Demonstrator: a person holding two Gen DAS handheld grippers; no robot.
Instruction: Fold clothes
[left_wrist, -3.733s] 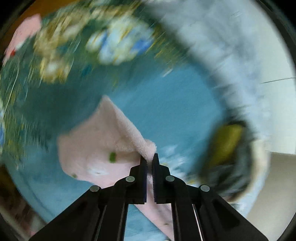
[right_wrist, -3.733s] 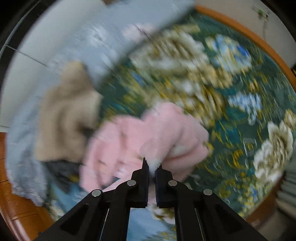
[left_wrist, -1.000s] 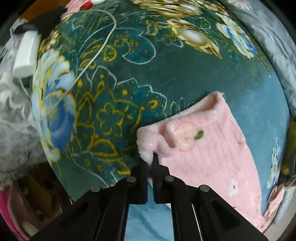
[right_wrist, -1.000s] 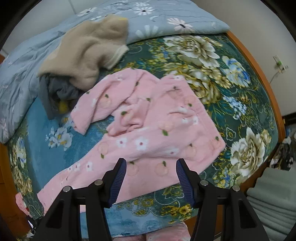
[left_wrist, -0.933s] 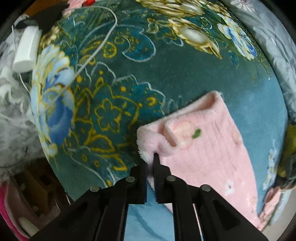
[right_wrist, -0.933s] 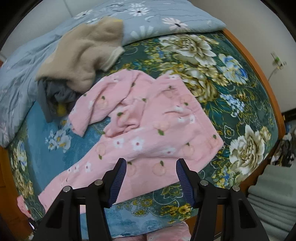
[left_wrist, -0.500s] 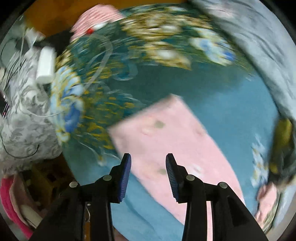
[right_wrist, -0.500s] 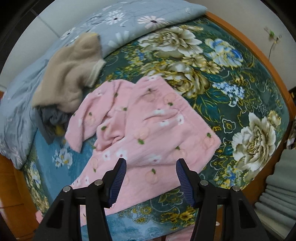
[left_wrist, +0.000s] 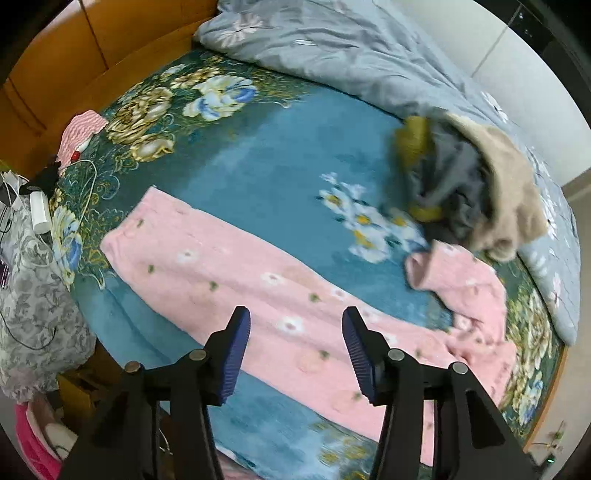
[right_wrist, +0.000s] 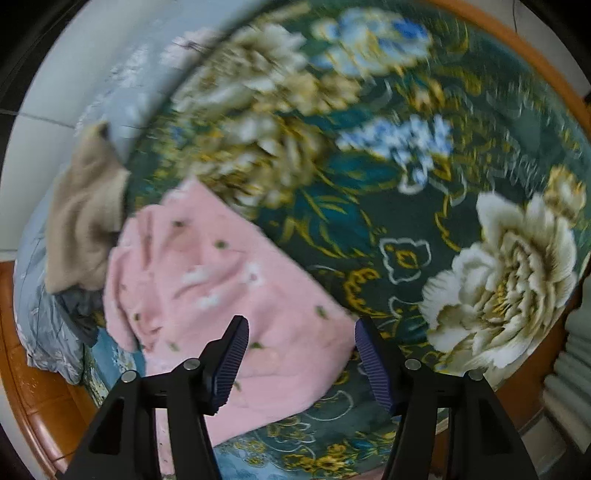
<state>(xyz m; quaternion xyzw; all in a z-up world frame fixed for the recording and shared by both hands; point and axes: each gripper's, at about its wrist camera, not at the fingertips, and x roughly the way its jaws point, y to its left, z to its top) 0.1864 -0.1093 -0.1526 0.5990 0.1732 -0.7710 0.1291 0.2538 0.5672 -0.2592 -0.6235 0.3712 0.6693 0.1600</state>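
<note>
Pants (left_wrist: 236, 273), pink with flower print, lie spread flat on the floral blanket (left_wrist: 280, 155), one leg running 9 to 4 o'clock under the left gripper (left_wrist: 295, 350). Left gripper and right gripper (right_wrist: 300, 354) both spread wide, holding nothing, hovering above the fabric. Clothes pile (left_wrist: 476, 188) at 2 o'clock, touching the other pant leg's cuff.

One pink garment (left_wrist: 229, 273) (floral), one beige garment (left_wrist: 513, 192), one grey quilt (left_wrist: 351, 48).
</note>
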